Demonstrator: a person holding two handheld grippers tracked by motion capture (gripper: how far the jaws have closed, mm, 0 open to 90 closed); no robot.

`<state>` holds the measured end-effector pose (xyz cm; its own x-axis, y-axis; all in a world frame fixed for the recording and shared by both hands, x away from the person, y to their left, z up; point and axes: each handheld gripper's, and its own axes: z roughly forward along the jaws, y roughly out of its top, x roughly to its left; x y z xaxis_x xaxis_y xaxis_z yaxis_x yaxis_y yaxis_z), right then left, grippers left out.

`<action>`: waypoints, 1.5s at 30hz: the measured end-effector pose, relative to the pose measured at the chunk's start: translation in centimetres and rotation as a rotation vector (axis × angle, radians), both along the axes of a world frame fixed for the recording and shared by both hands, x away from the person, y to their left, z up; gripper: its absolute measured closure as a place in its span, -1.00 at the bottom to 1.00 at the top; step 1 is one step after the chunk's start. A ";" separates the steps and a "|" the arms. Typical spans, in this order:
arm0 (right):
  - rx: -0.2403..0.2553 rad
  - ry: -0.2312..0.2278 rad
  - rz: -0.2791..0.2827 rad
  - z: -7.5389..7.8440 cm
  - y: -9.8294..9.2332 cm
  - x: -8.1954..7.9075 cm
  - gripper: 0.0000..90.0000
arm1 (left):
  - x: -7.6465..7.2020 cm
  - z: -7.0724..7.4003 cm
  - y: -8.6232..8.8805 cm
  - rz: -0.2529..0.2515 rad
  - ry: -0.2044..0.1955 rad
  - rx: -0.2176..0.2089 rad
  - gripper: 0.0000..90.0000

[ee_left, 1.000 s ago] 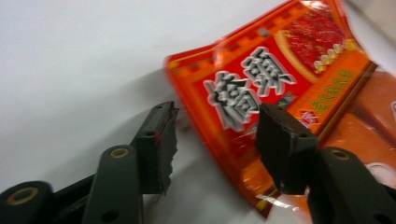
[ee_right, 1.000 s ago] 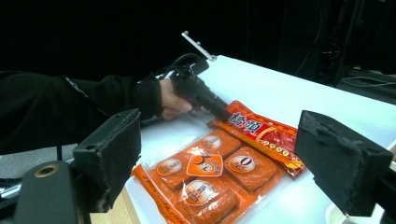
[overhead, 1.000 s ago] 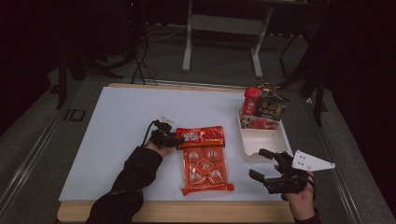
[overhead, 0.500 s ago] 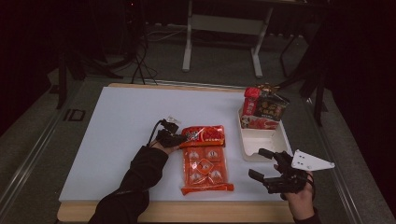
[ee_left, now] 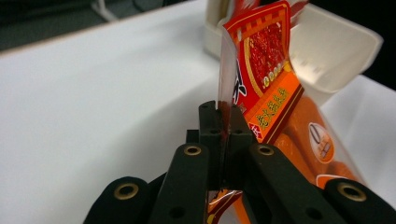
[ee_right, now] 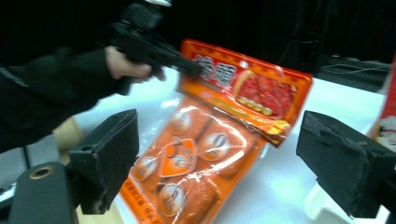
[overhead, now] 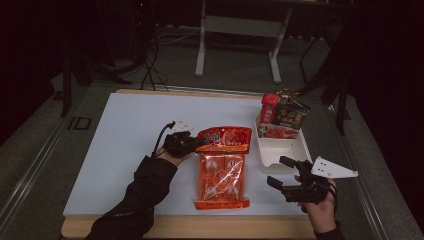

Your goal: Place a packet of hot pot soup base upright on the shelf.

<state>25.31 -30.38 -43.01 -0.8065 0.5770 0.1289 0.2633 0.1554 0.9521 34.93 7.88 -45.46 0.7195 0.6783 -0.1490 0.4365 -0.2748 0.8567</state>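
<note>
Pinching the orange snack bag (overhead: 222, 170) by its top edge, left gripper (overhead: 192, 144) level, right gripper (overhead: 287, 172) wide apart, empty.

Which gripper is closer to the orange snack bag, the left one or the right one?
Left. The left gripper is shut on the top edge of the orange snack bag and lifts that end. The right gripper is open, apart from the bag, beside the white tray.

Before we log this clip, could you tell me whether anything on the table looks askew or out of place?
Only the orange snack packet: its header end is folded up off the table, pinched in the shut left gripper. Nothing looks spilled or torn.
</note>
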 end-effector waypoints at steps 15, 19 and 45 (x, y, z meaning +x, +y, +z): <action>-0.037 0.001 -0.029 0.1 0.7 0.6 -0.75 | -3.3 2.9 -0.4 -0.119 -0.107 -0.076 0.99; -0.037 -0.007 -0.055 0.4 0.9 1.2 -0.75 | -4.1 3.6 -0.7 -0.157 -0.121 -0.096 0.99; -0.074 0.081 0.167 -0.8 4.7 4.6 0.96 | -7.1 4.4 -0.9 -0.225 -0.165 -0.125 0.99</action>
